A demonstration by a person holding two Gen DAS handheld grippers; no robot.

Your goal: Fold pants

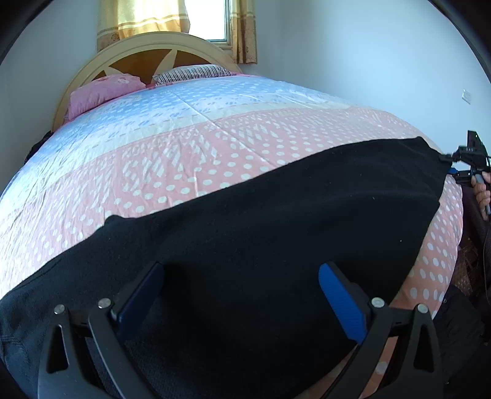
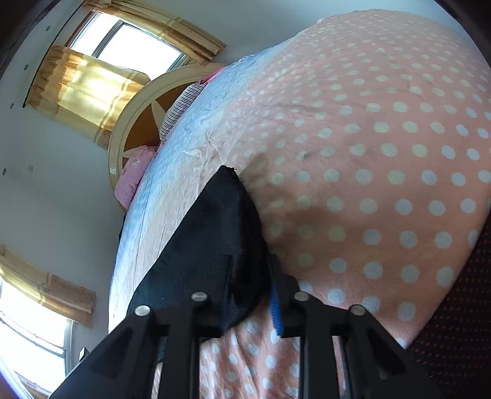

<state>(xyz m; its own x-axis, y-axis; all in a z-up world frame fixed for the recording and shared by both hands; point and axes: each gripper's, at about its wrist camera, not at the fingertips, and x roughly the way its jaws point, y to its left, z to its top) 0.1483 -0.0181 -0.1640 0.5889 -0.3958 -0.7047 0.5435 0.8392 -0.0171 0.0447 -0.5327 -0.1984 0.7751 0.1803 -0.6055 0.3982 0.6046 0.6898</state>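
The black pants [image 1: 276, 221] lay stretched in a long band across the near end of the bed [image 1: 214, 138], over the pink, white-dotted part of the quilt [image 2: 383, 153]. The left gripper [image 1: 241, 294] hovered just above the dark cloth with its blue pads [image 1: 342, 302] standing wide apart and nothing pinched between them. At the far right edge of the left wrist view the right gripper [image 1: 451, 167] met the corner of the pants, with a hand [image 1: 481, 191] on its handle. In the right wrist view, that right gripper [image 2: 250, 285] had its jaws drawn narrow on the edge of the pants [image 2: 214, 233], the fabric bunched between the fingers and rising to a point ahead of them. Pillows [image 1: 104, 92] sat against the rounded headboard [image 1: 144, 52], under yellow curtains [image 1: 144, 18].
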